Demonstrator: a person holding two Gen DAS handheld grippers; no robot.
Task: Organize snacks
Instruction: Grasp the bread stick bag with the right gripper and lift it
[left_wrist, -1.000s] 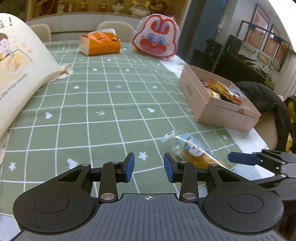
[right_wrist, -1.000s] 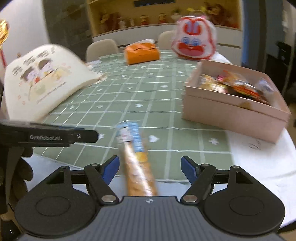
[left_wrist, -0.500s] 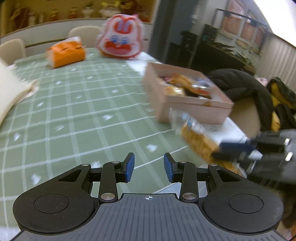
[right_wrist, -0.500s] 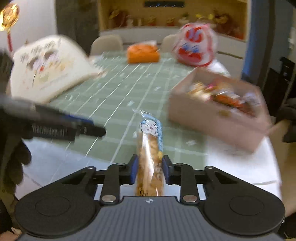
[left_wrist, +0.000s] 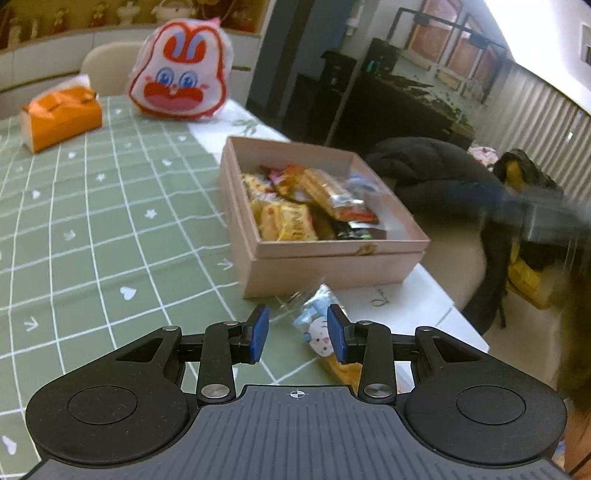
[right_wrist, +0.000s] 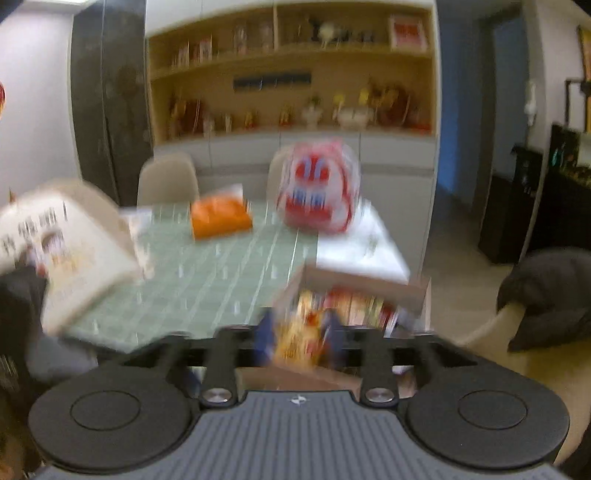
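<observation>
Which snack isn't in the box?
The clear packet with the blue cartoon face, just outside the pink box by its near wall; the other snacks all sit inside.

The left gripper points forward and downward, its two blue-padded fingers set partly apart and level with each other, pressing on nothing; a snack lies on the counter beneath the gap. The right gripper is heavily blurred. Its blue fingers stand fairly close together and the jaws are opening, with what looks like a snack packet between them; the blur hides whether the pads touch it. In the left view, the right gripper appears only as a dark smear at the right edge.
</observation>
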